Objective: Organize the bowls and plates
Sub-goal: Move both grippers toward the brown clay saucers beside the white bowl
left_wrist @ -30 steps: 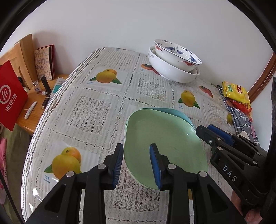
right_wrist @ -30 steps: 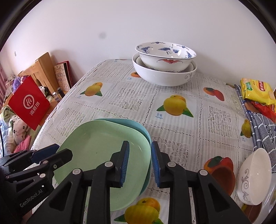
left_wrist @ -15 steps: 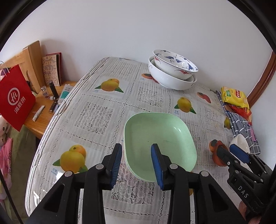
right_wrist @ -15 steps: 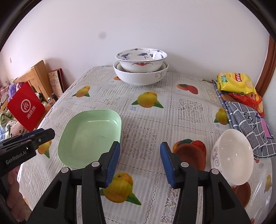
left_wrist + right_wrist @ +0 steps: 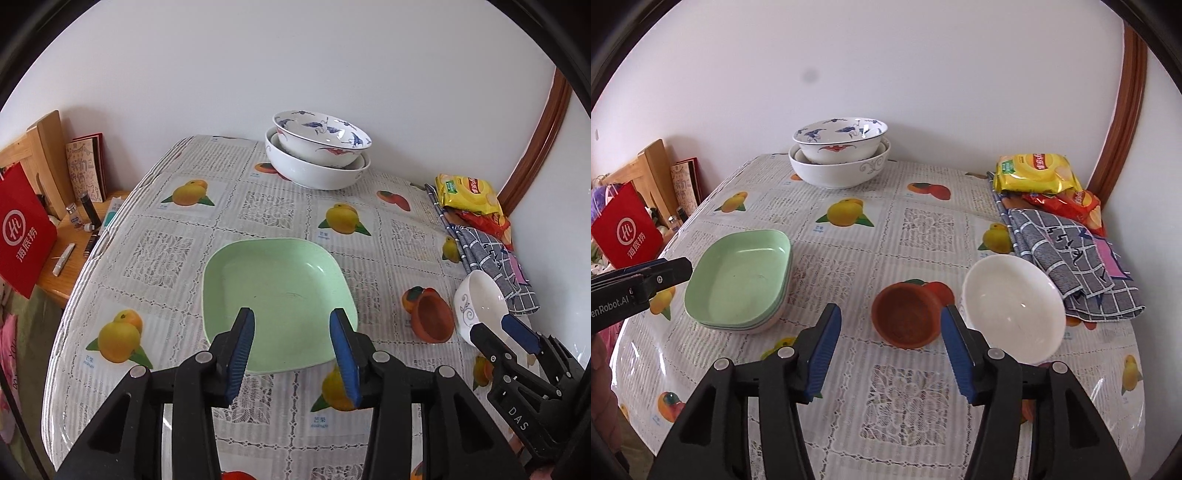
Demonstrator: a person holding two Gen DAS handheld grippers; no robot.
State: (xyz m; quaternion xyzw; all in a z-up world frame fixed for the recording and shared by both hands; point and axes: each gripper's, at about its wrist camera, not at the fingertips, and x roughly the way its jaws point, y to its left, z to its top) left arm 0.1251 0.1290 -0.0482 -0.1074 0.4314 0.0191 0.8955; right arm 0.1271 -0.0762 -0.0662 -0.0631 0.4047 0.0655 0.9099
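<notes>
A stack of square plates with a green plate (image 5: 277, 295) on top lies on the table; it also shows in the right wrist view (image 5: 738, 277). Two patterned bowls (image 5: 317, 151) sit nested at the far edge, seen too in the right wrist view (image 5: 838, 155). A small brown bowl (image 5: 905, 317) and a white bowl (image 5: 1012, 310) lie tilted at the right. My left gripper (image 5: 291, 350) is open and empty, above the near edge of the green plate. My right gripper (image 5: 890, 347) is open and empty, just before the brown bowl.
The table (image 5: 916, 229) has a fruit-print cloth. Snack bags (image 5: 1034, 173) and a checked cloth (image 5: 1071, 258) lie at the right edge. A red bag (image 5: 22, 229) and a wooden side table with small items (image 5: 74, 236) stand off the left side.
Both grippers have pulled back from the green plate and opened wider. The right gripper has swung right, toward the brown and white bowls. The plates now lie stacked flat.
</notes>
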